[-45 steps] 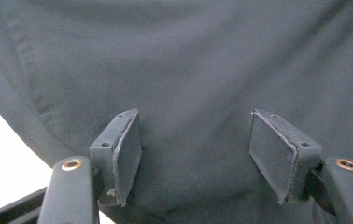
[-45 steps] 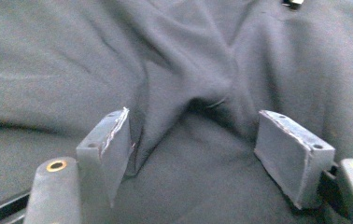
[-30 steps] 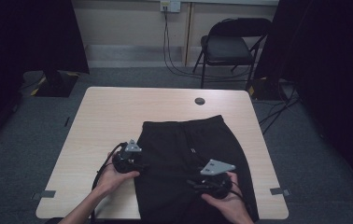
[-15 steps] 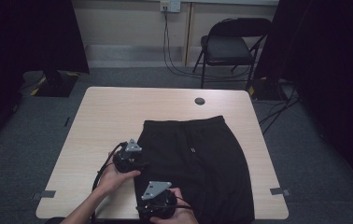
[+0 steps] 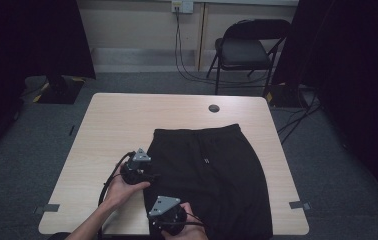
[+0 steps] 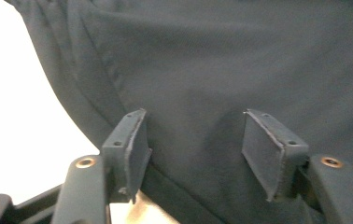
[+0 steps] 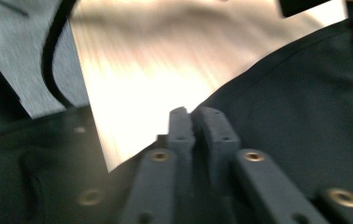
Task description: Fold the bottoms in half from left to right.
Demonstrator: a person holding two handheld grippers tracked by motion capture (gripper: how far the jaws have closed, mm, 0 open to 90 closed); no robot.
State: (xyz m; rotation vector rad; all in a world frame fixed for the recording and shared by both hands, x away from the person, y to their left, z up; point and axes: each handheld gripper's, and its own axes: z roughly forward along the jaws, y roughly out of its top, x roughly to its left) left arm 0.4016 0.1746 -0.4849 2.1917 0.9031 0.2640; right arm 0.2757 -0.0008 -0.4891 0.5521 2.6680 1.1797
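High view: black shorts [image 5: 212,180] flat on the table's [image 5: 122,130] right half, long axis from far edge to near edge; left gripper [image 5: 138,171] at their left edge, right gripper [image 5: 167,216] at their near-left corner, nearer the hem; grey carpet, folding chair [image 5: 247,50] beyond; left gripper view: jaws apart, cloth between them, pads not pressing; right gripper view: jaws just closed, together at the shorts' edge, whether cloth is caught cannot be told

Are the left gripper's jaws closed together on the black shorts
No. In the left gripper view the two pads stand well apart over the black shorts, with open cloth showing between them.
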